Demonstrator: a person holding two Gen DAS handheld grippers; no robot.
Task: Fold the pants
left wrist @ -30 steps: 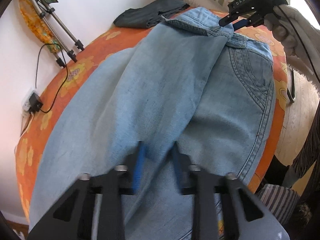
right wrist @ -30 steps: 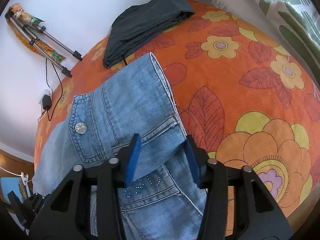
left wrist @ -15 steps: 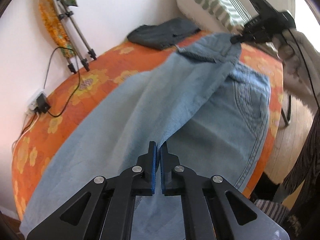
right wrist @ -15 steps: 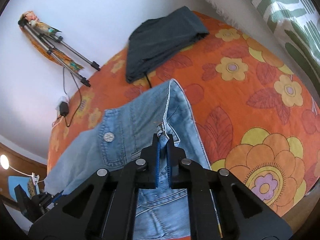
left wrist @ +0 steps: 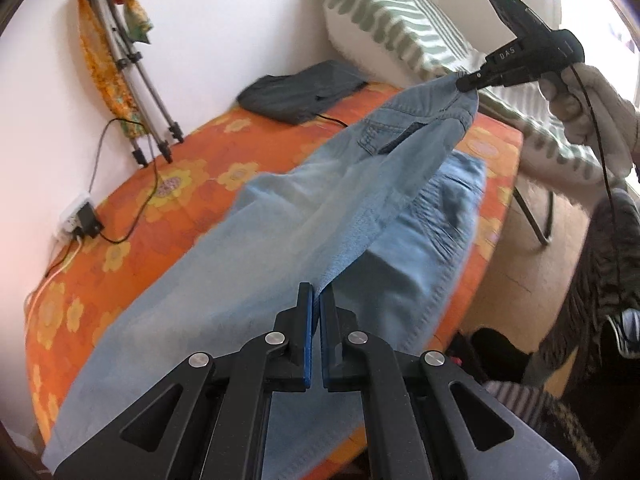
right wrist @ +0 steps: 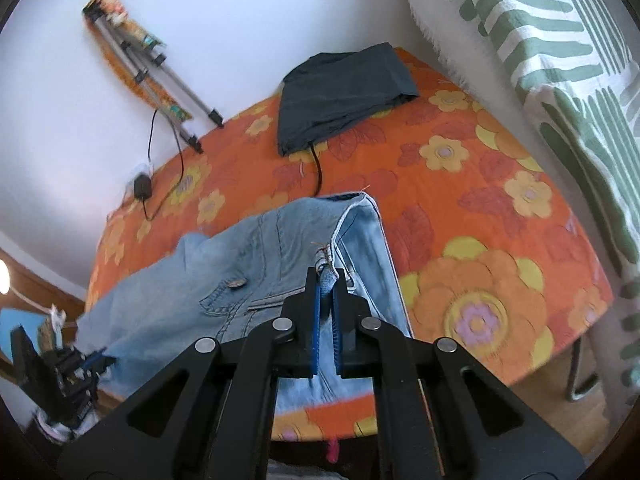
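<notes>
So the jeans (left wrist: 280,248) are half lifted off the orange flowered bedspread (left wrist: 168,184): my left gripper (left wrist: 315,300) is clamped tight on a fold of the leg fabric, and my right gripper (right wrist: 326,280) is pinched closed on the waistband corner, holding it up in the air. In the left view the denim stretches between my two grippers, with the rest of the pants sagging onto the bed underneath. From the right wrist view I can see the metal button (right wrist: 236,282) and a front pocket facing up.

Around them: a folded dark garment (right wrist: 340,92) sits further back on the bed near the wall, well apart from the jeans, with a black cable (right wrist: 318,168) running out from under it toward the denim. A tripod (left wrist: 132,92) wrapped in a patterned cloth leans on the wall, and a charger (left wrist: 86,216) with its cord lies at the bed's wall side. A big green-striped pillow (right wrist: 560,60) stands along the headboard end.

Plenty of bare bedspread between the jeans and the pillow. On the near side the pants lie right along the bed edge, with wooden floor (left wrist: 520,264) beyond it.
</notes>
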